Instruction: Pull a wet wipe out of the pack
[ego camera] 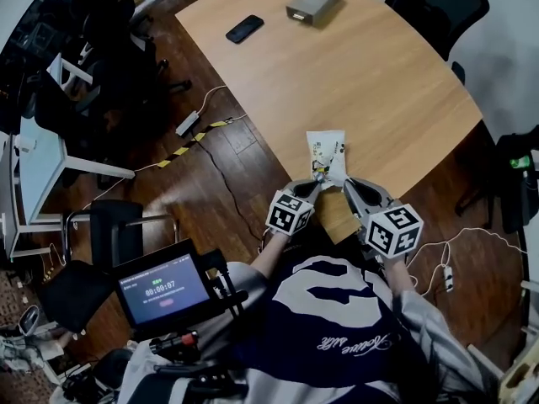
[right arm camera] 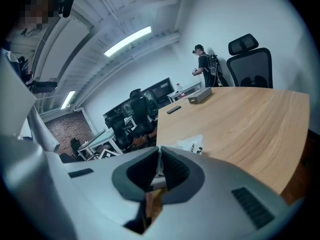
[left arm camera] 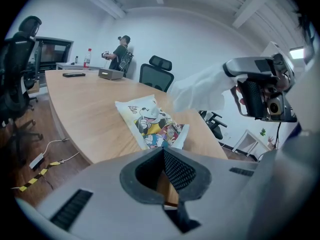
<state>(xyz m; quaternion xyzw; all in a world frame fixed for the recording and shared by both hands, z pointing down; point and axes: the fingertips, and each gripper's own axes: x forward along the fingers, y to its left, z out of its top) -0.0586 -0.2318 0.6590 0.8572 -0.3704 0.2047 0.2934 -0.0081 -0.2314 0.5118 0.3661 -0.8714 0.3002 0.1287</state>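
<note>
Wipe pack point(right arm camera: 192, 144) mostly behind right claw point(right arm camera: 160, 149)

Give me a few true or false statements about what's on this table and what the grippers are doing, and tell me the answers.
1. The right gripper has its jaws shut on a white wipe. True.
2. The pack stands upright at the far end of the table. False: it lies flat by the near edge, just ahead of the grippers.
3. A dark phone lies on the table. True.
4. The grey box touches the pack. False: it sits at the far end, near the phone and well apart from the pack.
</note>
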